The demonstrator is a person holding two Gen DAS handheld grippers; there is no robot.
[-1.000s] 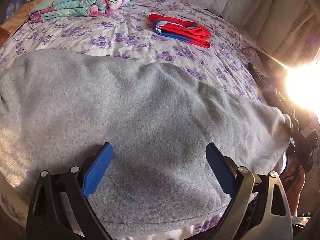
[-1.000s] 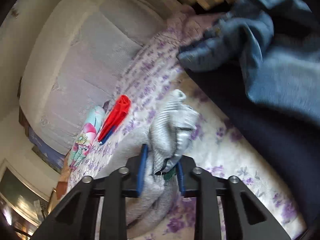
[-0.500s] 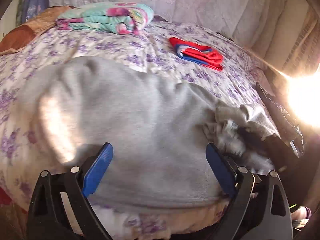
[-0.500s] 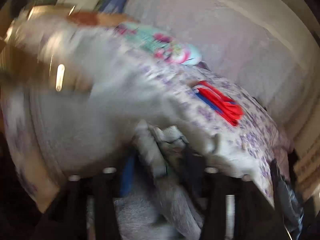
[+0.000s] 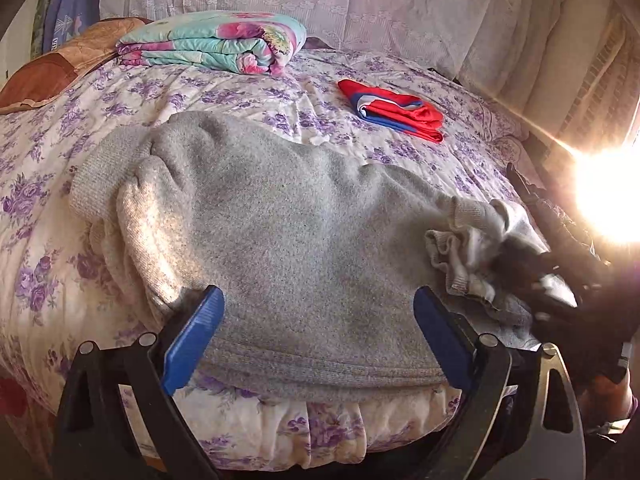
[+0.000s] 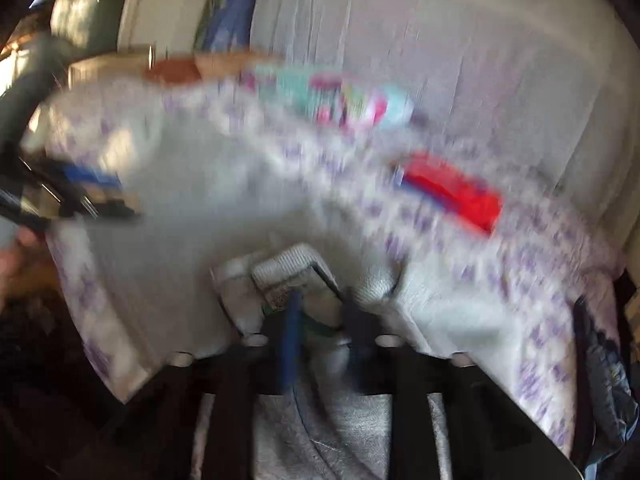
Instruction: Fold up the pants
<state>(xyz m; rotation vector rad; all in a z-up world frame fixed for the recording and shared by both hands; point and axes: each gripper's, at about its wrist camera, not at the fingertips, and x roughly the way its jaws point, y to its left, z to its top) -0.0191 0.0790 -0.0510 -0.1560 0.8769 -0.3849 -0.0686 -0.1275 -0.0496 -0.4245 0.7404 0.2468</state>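
The grey sweatpants [image 5: 280,224] lie across the flowered bed [image 5: 280,92], their long edge along the near side. My left gripper [image 5: 318,336] is open and empty, its blue pads either side of the near edge of the pants. My right gripper [image 6: 316,312] is shut on the bunched ribbed end of the pants [image 6: 288,268]. In the left wrist view it shows at the right [image 5: 532,272] with the gathered cloth [image 5: 464,240] lifted and carried leftward over the pants. The right wrist view is motion-blurred; the left gripper shows in it at the left [image 6: 88,188].
A folded red and blue garment [image 5: 396,108] lies on the bed behind the pants. A folded floral blanket [image 5: 216,42] and a brown pillow [image 5: 52,76] lie at the back left. Strong sun glare fills the right [image 5: 604,196]. Blue denim [image 6: 612,380] lies at the bed's right end.
My right gripper has swung from the bed's right end toward the left, carrying the pants' end with it. The pants have bunched up and become shorter. The left gripper has pulled back a little, still open.
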